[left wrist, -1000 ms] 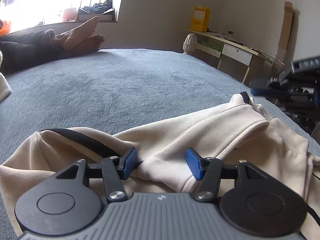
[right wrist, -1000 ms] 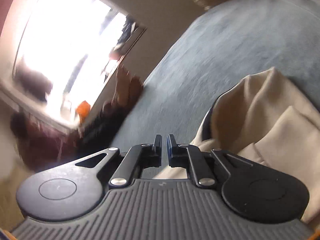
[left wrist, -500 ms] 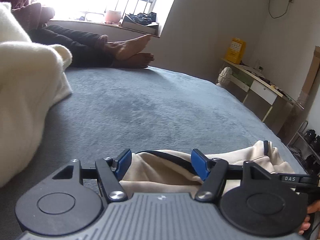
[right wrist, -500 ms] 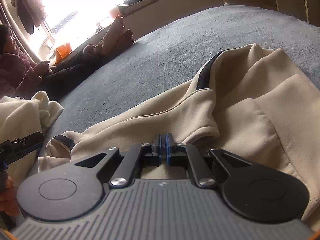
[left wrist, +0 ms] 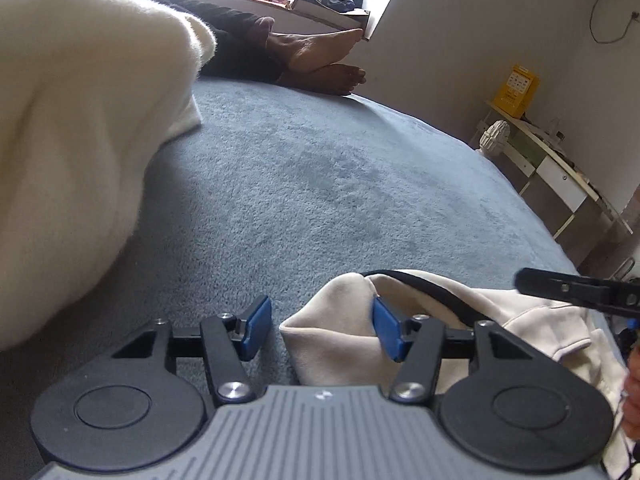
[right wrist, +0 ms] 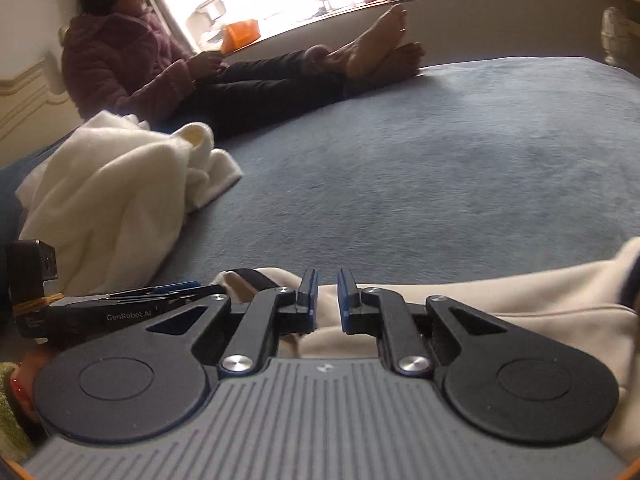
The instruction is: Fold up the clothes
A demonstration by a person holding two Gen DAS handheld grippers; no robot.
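Left wrist view, left edge: white fleece (left wrist: 80,128) heaped, unfolded, on grey bedspread (left wrist: 320,184). Lower centre: left gripper (left wrist: 318,330), fingers wide, a bunched corner of the beige garment (left wrist: 332,340) between them, not pinched. Garment runs off lower right, rumpled, dark trim showing. Right wrist view, bottom centre: right gripper (right wrist: 327,300), narrow gap, cloth behind; grip on it unclear. Judgement: no tidy fold visible; both pieces want folding.

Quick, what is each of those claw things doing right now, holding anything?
Left hand-held gripper: open, a fold of the beige garment between its fingers, not clamped.
Right hand-held gripper: slightly open, holding nothing.
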